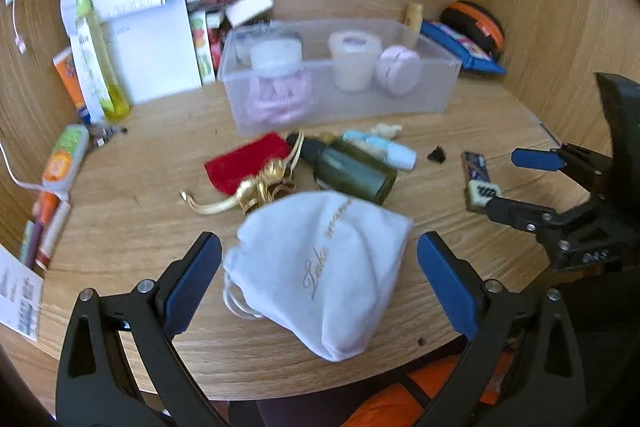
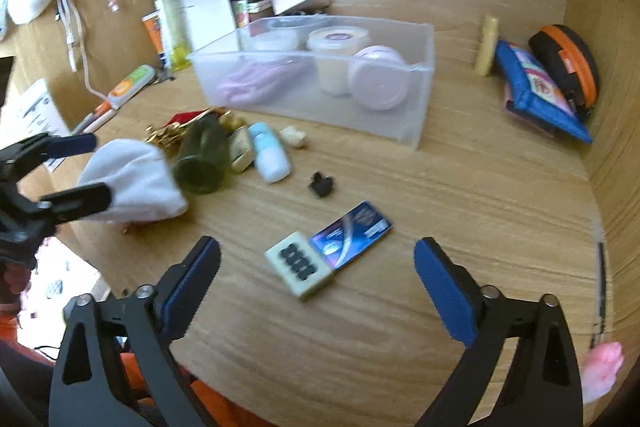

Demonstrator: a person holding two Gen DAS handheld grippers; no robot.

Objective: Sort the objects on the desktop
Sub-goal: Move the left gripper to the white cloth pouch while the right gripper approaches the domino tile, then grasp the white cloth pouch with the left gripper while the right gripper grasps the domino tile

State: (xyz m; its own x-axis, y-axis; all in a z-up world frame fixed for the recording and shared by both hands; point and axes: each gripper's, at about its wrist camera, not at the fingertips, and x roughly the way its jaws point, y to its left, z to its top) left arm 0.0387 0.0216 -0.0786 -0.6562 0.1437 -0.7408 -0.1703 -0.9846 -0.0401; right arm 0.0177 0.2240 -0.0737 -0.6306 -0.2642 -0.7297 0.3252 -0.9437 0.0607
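On the left wrist view: left gripper (image 1: 319, 269) held spread, blue pads either side of white drawstring pouch (image 1: 320, 279) without pressing it; pouch lying near the front edge of wooden desk (image 1: 140, 187). Behind pouch, red velvet bag (image 1: 246, 167), gold ribbon (image 1: 260, 191), dark green bottle (image 1: 352, 169) on its side and pale blue tube (image 1: 384, 147), all crowded together; clear plastic bin (image 1: 340, 99) farther back, already holding jars and a pink item. Right gripper (image 1: 516, 183) visible at the right edge, beside the small cream block (image 1: 482, 195). On the right wrist view: right gripper (image 2: 318, 281) likewise released, nothing clasped, jaws framing cream block (image 2: 300, 269) and blue card packet (image 2: 352, 235), which touch each other on bare desk (image 2: 460, 187); small black clip (image 2: 322, 185) just beyond, bin (image 2: 416, 99) well behind. Left gripper (image 2: 96, 167) seen at the left, straddling the pouch (image 2: 136, 175). Judged step: approach for two pickups. Best done by lowering until pads bracket the pouch's bulk, not its cord, then closing gently; on the right, centring on the block alone so the packet is not dragged along.
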